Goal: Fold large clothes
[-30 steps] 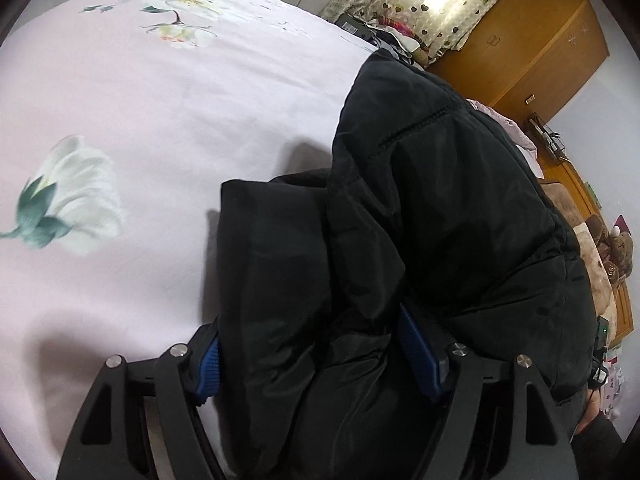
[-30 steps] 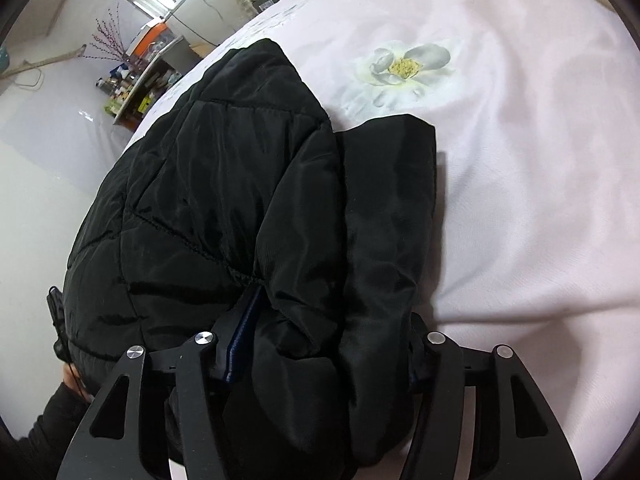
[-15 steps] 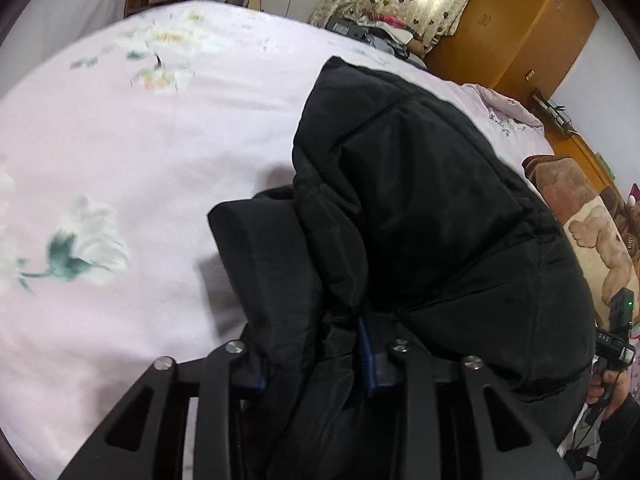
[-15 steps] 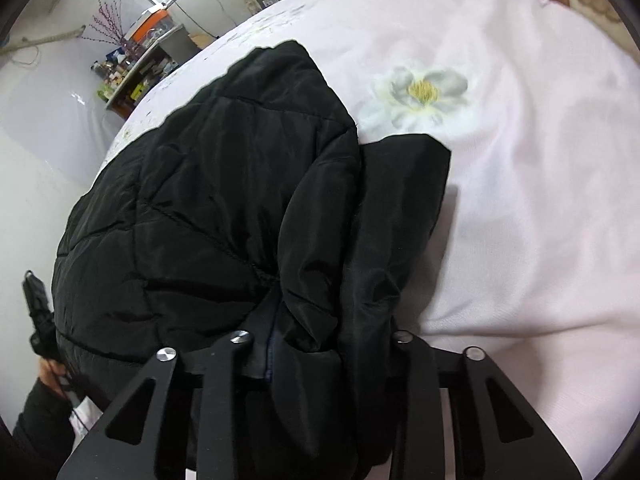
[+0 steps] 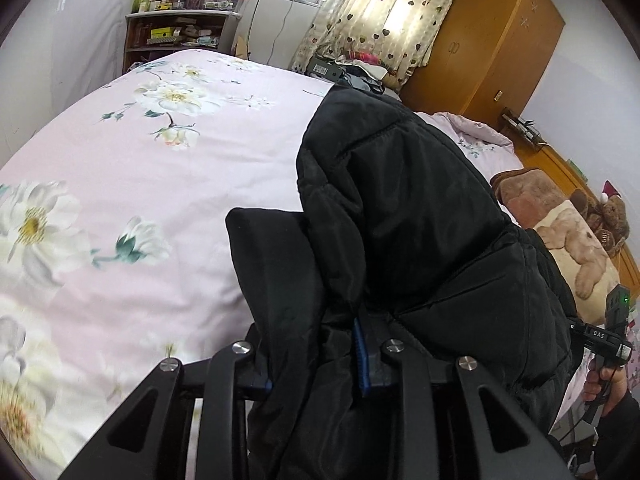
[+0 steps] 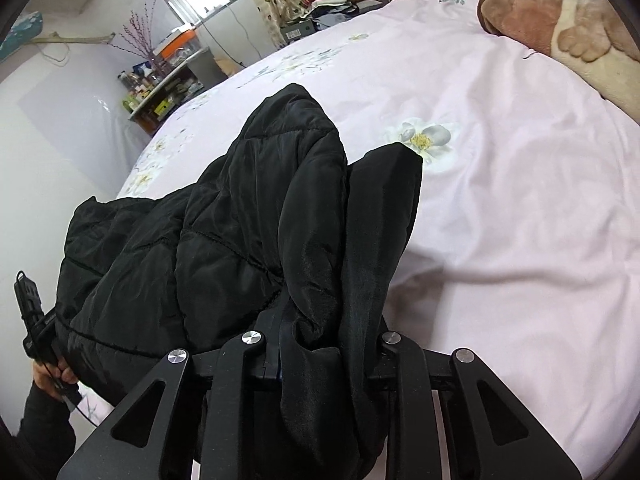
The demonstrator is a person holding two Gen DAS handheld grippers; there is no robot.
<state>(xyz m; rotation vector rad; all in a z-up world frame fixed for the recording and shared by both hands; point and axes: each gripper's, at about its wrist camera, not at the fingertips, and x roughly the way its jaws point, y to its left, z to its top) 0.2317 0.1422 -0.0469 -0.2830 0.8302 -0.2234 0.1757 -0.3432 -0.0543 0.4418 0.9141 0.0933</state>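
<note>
Left gripper (image 5: 316, 356) pinches black quilted puffer jacket (image 5: 408, 216); right gripper (image 6: 324, 354), jaws closing, clamps it too, above pink floral bedsheet (image 6: 520, 168).

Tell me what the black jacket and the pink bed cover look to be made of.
Black jacket: likely a smooth synthetic shell such as nylon or polyester, padded; it has a faint sheen and stitched quilt lines with puffy panels.
Pink bed cover: looks like matte woven cotton or a blend; soft creases, printed white flowers, no shine.

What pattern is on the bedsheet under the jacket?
Pale pink bedsheet printed with white flowers and green leaves; it shows best in the left wrist view.
</note>
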